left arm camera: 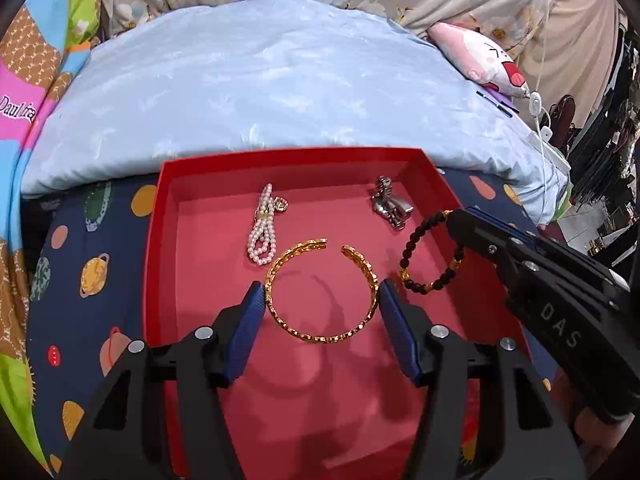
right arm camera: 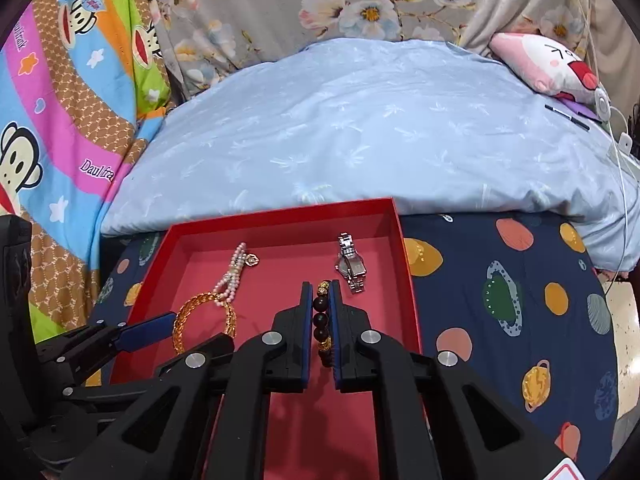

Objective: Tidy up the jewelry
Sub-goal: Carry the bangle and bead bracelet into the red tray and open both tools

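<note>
The left gripper (left arm camera: 322, 300) stands about half open with a gold bangle (left arm camera: 320, 292) between its blue pads (left arm camera: 394, 320); both pads sit against the outer sides of the ring, so the bangle is gripped across its width. The open gap of the bangle faces away from the gripper. The bangle hangs over the floor of a red box (left arm camera: 160, 208), and its shadow falls on the pink lining below.

The right gripper (right arm camera: 320, 304) is nearly closed and pinches a dark bead bracelet (right arm camera: 322, 320) with gold spacer beads. In the left wrist view this bracelet (left arm camera: 424, 256) hangs as a loop from the right gripper's tips, just beside the bangle, over the right part of the box.

Inside the box, a pearl strand (left arm camera: 262, 228) with a small gold charm lies toward the far side, left of centre. A silver watch (right arm camera: 352, 266) lies near the far right corner, well apart from the pearls.

The box rests on a dark blue cloth (right arm camera: 500, 300) printed with planets. Beyond it lies a pale blue quilt (right arm camera: 360, 128), with a pink plush toy (right arm camera: 548, 64) at its far right edge.
</note>
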Available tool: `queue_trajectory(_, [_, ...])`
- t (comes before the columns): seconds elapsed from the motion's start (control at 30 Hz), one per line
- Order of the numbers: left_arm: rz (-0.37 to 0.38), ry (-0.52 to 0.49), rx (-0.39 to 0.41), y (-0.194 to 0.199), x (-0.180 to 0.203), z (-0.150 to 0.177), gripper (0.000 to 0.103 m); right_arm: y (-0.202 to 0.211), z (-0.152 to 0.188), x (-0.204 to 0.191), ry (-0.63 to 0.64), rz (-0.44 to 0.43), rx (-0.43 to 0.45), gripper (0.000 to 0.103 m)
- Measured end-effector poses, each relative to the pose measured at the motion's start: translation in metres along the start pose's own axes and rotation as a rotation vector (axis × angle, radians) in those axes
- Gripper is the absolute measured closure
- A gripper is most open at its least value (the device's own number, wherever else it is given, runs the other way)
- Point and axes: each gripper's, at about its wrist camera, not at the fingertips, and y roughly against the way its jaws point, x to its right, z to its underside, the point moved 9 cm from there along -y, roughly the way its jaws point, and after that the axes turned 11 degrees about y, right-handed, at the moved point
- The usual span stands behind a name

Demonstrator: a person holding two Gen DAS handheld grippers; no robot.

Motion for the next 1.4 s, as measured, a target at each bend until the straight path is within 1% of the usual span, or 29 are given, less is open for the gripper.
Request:
queue_trajectory(0.3, [-0.022,0.004,-0.008,-0.014,-0.005,-0.003,0.046,-0.015,0.003,0.007,0.001,0.013,-0.016,0.096])
queue_trajectory(0.4, [-0.044,0.009,-0.008,-0.018,-0.009,-0.004,0.046,-0.019,0.005,0.007,0.010,0.011,-0.023,0.096])
queue_trajectory(0.47, [-0.047,0.018,-0.010,-0.018,-0.011,-0.004,0.043,-0.019,0.007,0.009,0.002,0.021,-0.019,0.095])
queue_trajectory(0.53, [-0.055,0.035,-0.005,-0.017,-0.015,-0.005,0.033,-0.020,0.009,0.011,-0.006,0.025,-0.023,0.093])
queue_trajectory(0.77, [-0.058,0.021,0.023,-0.002,-0.016,-0.002,0.033,-0.014,0.019,0.012,-0.009,0.023,-0.031,0.093])
queue_trajectory(0.9, [-0.068,-0.023,0.056,0.015,-0.011,0.006,0.033,-0.005,0.028,0.008,-0.006,0.020,-0.030,0.093])
queue_trajectory(1.0, [-0.067,-0.030,0.065,0.028,-0.012,0.016,0.033,0.005,0.040,0.002,0.005,0.016,-0.038,0.093])
queue_trajectory(1.1, [-0.050,-0.025,0.056,0.038,-0.014,0.029,0.033,0.014,0.055,-0.002,0.010,0.015,-0.045,0.093])
queue_trajectory(1.2, [-0.050,-0.030,0.052,0.047,-0.017,0.042,0.033,0.018,0.067,-0.003,0.006,0.012,-0.056,0.093])
queue_trajectory(1.3, [-0.053,-0.022,0.036,0.049,-0.021,0.055,0.033,0.015,0.076,-0.005,0.000,0.004,-0.078,0.093])
queue_trajectory(1.4, [-0.064,-0.017,0.024,0.048,-0.024,0.064,0.033,0.015,0.076,-0.007,0.012,0.020,-0.081,0.093])
